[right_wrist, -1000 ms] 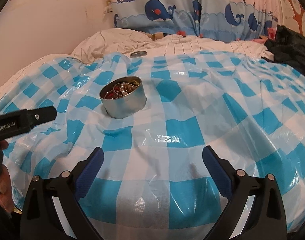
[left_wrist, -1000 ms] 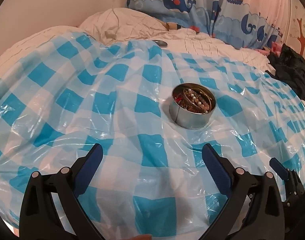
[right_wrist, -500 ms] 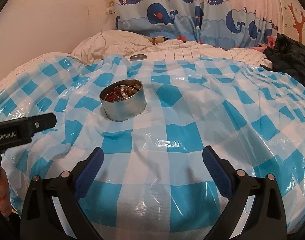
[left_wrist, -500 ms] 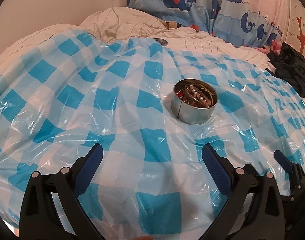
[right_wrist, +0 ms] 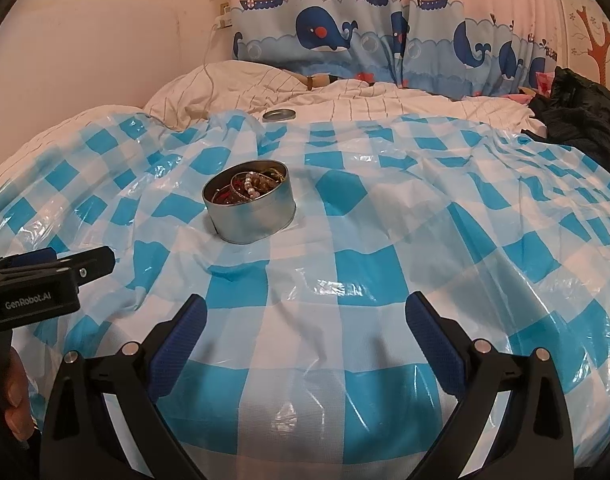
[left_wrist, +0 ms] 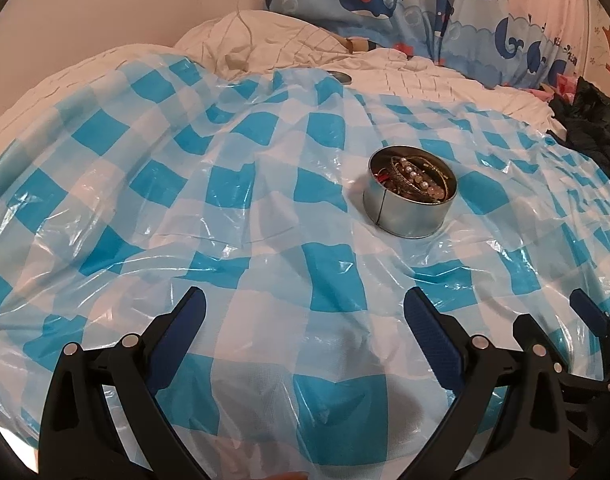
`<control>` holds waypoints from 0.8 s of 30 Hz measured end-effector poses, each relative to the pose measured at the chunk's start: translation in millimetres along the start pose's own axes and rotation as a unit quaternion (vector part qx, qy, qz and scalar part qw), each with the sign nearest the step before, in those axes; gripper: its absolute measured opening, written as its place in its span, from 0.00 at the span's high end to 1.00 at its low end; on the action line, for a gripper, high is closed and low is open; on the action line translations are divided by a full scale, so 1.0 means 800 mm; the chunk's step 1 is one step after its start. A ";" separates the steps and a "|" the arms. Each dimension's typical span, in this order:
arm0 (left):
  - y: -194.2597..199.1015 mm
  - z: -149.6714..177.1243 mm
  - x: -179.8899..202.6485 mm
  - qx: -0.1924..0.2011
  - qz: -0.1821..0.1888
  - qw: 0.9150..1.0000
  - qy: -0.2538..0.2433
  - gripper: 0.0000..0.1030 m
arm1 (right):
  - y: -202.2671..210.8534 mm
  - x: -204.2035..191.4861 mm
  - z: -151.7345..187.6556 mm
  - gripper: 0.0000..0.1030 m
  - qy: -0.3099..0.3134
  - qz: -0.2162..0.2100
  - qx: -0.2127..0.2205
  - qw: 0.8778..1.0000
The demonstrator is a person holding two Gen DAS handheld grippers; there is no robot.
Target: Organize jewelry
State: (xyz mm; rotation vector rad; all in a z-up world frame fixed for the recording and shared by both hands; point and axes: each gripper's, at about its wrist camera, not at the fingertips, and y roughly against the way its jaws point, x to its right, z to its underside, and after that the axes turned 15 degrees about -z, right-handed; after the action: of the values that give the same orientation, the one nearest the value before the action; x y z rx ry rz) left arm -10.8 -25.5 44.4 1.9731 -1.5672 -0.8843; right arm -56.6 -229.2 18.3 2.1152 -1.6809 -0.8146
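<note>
I see the round metal tin (left_wrist: pixel 409 204) full of jewelry (left_wrist: pixel 415 179) standing on the blue checkered plastic sheet (left_wrist: pixel 233 200), while my left gripper (left_wrist: pixel 305 320) and right gripper (right_wrist: pixel 305 322) are both spread wide, holding nothing.

Both claws, left (left_wrist: pixel 304 312) and right (right_wrist: pixel 305 316), wide apart, empty.

Warm, dim indoor light tints both of my views pinkish. White glare streaks the crinkled plastic sheet (left_wrist: pixel 265 208) ahead of my fingers. The fisheye lenses bend everything toward dark, rounded corners. The middle is fairly sharp; the far curtain (right_wrist: pixel 385 40) looks soft and slightly grainy.
</note>
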 end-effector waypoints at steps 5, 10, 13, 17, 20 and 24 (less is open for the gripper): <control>0.001 0.001 0.002 0.003 -0.010 1.000 -0.005 0.08 | -0.002 -0.003 -0.001 0.07 0.002 -0.001 -0.003 1.000; 0.001 0.001 0.002 0.004 -0.023 1.000 -0.005 0.08 | -0.002 -0.004 0.000 0.07 0.004 -0.001 -0.004 1.000; 0.001 0.002 0.001 0.005 -0.027 1.000 -0.006 0.08 | -0.003 -0.005 0.000 0.07 0.004 -0.001 -0.004 1.000; 0.003 0.003 0.001 0.007 -0.036 0.999 -0.004 0.08 | -0.003 -0.005 0.000 0.07 0.004 0.000 -0.004 1.000; 0.004 0.005 -0.001 0.012 -0.038 0.999 0.005 0.08 | -0.003 -0.005 0.000 0.07 0.004 0.000 -0.004 1.000; 0.011 0.007 0.001 0.033 -0.035 0.999 -0.003 0.08 | -0.003 -0.005 0.000 0.07 0.004 0.000 -0.004 1.000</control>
State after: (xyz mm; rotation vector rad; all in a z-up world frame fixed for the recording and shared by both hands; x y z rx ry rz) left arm -20.7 -28.1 46.9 2.0852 -1.5573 -0.8760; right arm -55.5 -224.5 18.1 2.1112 -1.6713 -0.8103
